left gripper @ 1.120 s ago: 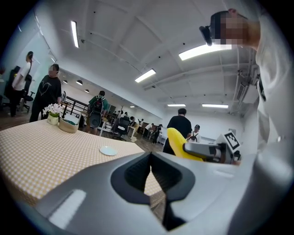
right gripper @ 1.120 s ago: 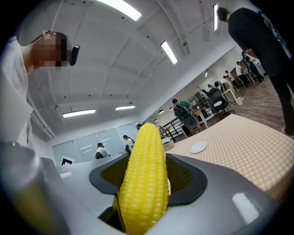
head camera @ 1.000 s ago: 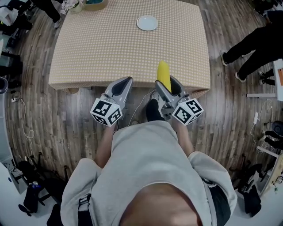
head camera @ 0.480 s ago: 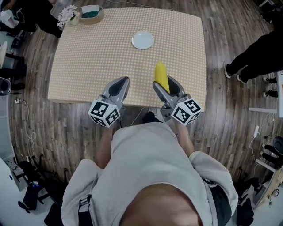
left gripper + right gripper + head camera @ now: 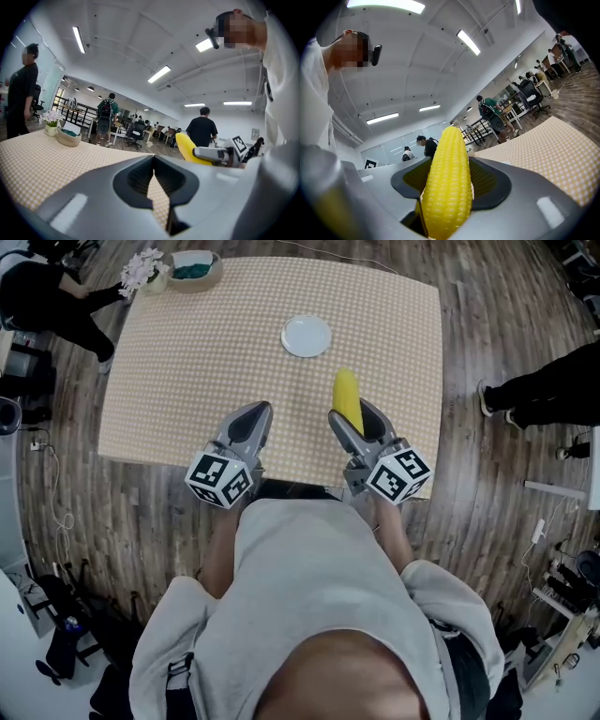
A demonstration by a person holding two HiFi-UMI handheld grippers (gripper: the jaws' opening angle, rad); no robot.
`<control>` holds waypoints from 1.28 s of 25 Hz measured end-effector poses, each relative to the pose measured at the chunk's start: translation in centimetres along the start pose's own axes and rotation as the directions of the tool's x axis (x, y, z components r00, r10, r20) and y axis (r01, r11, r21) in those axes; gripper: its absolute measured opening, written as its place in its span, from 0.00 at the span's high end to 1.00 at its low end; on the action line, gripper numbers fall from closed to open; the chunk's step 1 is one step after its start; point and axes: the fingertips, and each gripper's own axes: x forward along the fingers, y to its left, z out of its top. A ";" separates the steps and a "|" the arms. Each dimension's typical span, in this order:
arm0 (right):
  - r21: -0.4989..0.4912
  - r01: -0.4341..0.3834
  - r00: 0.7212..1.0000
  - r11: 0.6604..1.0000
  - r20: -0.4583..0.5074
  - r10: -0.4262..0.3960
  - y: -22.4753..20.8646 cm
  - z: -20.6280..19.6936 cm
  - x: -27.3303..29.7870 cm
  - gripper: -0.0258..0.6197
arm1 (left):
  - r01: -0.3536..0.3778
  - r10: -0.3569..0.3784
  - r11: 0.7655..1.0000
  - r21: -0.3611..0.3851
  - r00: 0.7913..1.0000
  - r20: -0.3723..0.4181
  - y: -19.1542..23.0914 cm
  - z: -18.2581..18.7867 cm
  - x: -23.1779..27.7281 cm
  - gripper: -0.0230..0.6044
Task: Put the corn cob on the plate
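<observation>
A yellow corn cob (image 5: 346, 397) sticks forward out of my right gripper (image 5: 349, 412), which is shut on it; in the right gripper view the corn cob (image 5: 447, 180) fills the gap between the two dark pads. The white plate (image 5: 307, 336) lies empty on the checkered table (image 5: 187, 362), a little ahead and to the left of the cob's tip. My left gripper (image 5: 254, 411) hovers over the table's near part, shut with nothing in it; in the left gripper view its tips (image 5: 153, 157) meet. From there the cob (image 5: 185, 146) shows at the right.
A bowl with something teal inside (image 5: 194, 265) and a small vase of flowers (image 5: 143, 274) stand at the table's far left corner. People stand on the wooden floor at the far left (image 5: 47, 301) and the right (image 5: 548, 390). The table's near edge is just below the grippers.
Both grippers have moved forward from the table's near edge to above its surface, the corn still held. The plate is now closer to the cob's tip.
</observation>
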 end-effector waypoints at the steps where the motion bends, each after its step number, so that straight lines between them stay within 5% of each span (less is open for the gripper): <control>1: -0.003 0.005 1.000 1.000 -0.001 -0.005 0.0 0.0 0.5 0.56 | 0.011 -0.011 1.000 -0.001 1.000 -0.003 0.3 0.1 0.3 0.95; 10: 0.031 0.080 0.997 0.996 0.009 -0.080 -0.5 -0.5 2.7 0.56 | 0.097 -0.097 0.995 -0.003 0.993 -0.065 2.0 0.0 2.4 0.95; 32: 0.170 0.183 0.975 0.968 -0.154 -0.158 -5.6 -9.8 4.7 0.56 | 0.060 -0.091 0.988 -0.141 0.970 -0.223 7.0 -8.8 4.1 0.95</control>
